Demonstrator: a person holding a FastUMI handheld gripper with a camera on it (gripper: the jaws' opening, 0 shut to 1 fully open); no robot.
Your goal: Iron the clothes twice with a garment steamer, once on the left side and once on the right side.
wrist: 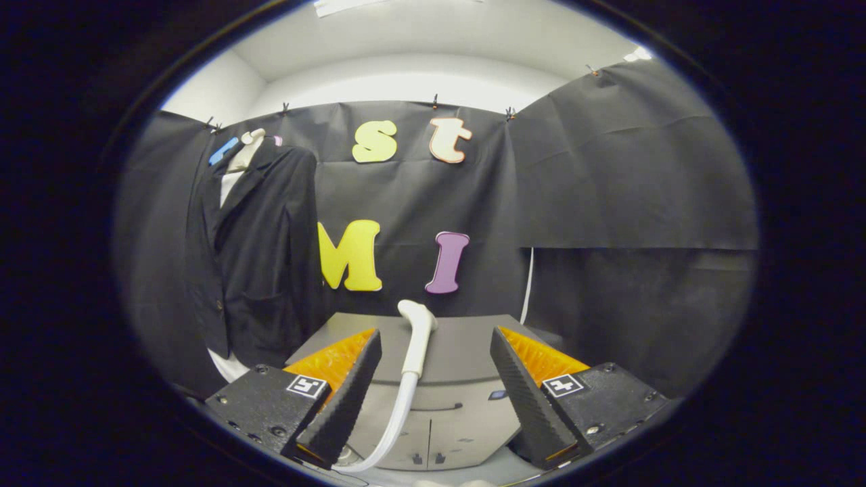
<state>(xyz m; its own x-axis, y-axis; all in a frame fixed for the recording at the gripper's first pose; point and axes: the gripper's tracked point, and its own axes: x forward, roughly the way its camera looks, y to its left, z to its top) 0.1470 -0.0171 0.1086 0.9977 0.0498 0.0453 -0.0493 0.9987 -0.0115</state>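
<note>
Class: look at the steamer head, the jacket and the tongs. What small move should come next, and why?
Probably ease the tongs forward and shut them on the steamer head. They are open, the white head stands between them untouched, and the jacket hangs beyond, to the left, not yet steamed.

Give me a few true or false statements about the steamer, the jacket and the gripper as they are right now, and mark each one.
1. The gripper is open, with nothing pressed between its fingers. True.
2. The steamer head is clamped by both fingers. False: it stands between the spread fingers, touched by neither.
3. The dark jacket hangs on a form beyond the fingers, off to one side of the steamer. True.
4. The jacket lies flat on the grey steamer base. False: it hangs upright beside the base.
5. A white hose runs down from the steamer head. True.
</note>
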